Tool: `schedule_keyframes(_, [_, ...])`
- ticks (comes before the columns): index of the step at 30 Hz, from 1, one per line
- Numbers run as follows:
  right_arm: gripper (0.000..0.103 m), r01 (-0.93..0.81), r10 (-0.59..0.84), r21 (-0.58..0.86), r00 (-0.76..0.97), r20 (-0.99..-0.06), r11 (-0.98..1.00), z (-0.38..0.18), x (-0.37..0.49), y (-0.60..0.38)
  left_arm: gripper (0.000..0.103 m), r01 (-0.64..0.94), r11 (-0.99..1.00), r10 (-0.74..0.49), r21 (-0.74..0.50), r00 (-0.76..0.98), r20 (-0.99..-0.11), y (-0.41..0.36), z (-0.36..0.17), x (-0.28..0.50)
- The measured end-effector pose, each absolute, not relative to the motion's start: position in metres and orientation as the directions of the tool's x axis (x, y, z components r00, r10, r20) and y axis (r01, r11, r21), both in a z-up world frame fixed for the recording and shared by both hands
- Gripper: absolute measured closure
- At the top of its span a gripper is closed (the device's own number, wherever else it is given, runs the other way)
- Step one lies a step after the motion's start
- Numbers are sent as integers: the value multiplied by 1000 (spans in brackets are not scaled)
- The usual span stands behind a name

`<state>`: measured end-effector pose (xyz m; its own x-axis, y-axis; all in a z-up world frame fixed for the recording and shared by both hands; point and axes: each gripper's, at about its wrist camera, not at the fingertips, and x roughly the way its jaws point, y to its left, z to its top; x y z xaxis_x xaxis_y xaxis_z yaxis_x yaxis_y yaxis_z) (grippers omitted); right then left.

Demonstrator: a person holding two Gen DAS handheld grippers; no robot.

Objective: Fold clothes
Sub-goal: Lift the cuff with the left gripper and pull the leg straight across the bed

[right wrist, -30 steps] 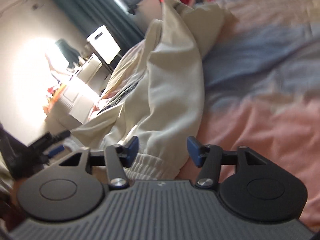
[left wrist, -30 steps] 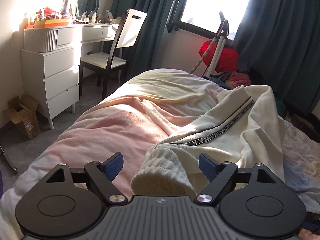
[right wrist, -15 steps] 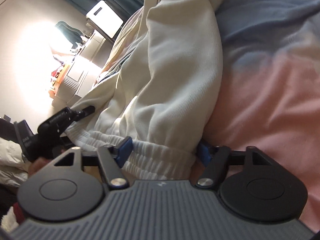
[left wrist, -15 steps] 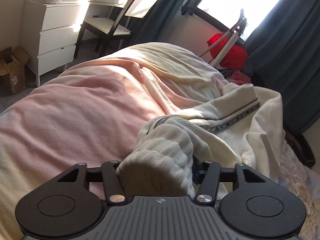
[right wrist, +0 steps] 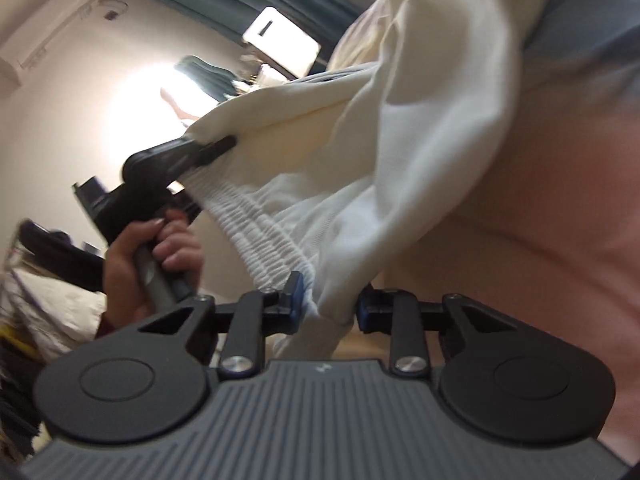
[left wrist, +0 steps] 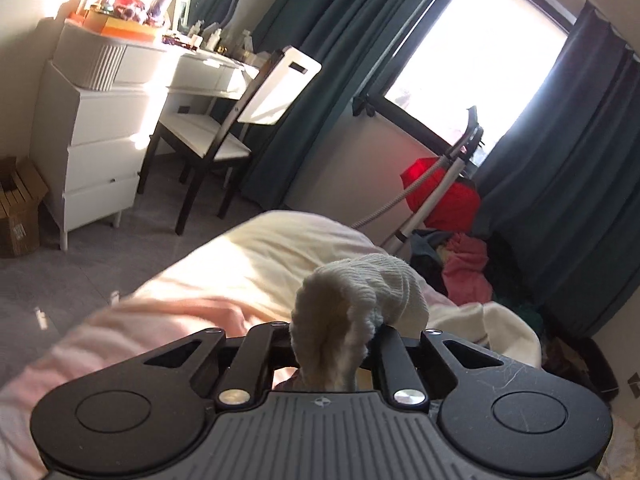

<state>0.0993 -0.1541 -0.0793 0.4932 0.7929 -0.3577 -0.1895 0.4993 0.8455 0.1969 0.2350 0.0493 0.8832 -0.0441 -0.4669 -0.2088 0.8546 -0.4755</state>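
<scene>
On the pink blanket (right wrist: 560, 208) of the bed, cream sweatpants (right wrist: 420, 128) lay bunched, running toward 1 o'clock in the right wrist view. Left gripper (left wrist: 334, 344) had just been closing and sat clamped on the ribbed elastic waistband (left wrist: 356, 300), a wad of it bulging up between the pads. Right gripper (right wrist: 326, 306) had just been closing too; its blue pads (right wrist: 295, 292) pinched the other end of the same waistband, cloth filling the gap, so it looked clamped on. In that view the left gripper (right wrist: 216, 146) showed at 10 o'clock, biting the band's far corner, with the person's hand (right wrist: 148, 256) at 9 o'clock round its grip. The band hung slack and gathered between the two holds.

Step judged: pick-up of the waistband at both corners, fold not yet begun. Next move likely calls for lifting and spreading the two grippers apart to tauten the band, shaking the legs straight, then laying the pants flat on the blanket. Chair (left wrist: 256, 96) and dresser (left wrist: 96, 128) stood at 10 o'clock, well clear.
</scene>
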Motion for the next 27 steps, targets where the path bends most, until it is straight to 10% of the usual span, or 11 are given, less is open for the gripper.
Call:
schedule_keyframes(8, [77, -279, 888, 888, 391, -243, 365, -85, 175, -15, 90, -341, 888, 155, -308, 854, -497, 326, 76, 320])
schedule_keyframes(17, [77, -297, 886, 859, 343, -312, 417, -137, 210, 38, 84, -359, 891, 111, -277, 764, -635, 387, -40, 386])
schedule_keyframes(20, [72, -332, 892, 843, 315, -324, 424, -130, 209, 39, 69, -362, 886, 95, -289, 753, -651, 394, -55, 377])
schedule_keyframes(25, [20, -427, 888, 785, 305, -343, 449, -103, 187, 32, 12, -363, 899, 131, -244, 756, -641, 391, -37, 339])
schedule_keyframes(27, [19, -460, 871, 746, 342, -353, 482, -88, 170, 20, 5, -371, 906, 182, -204, 777, -603, 384, -19, 313])
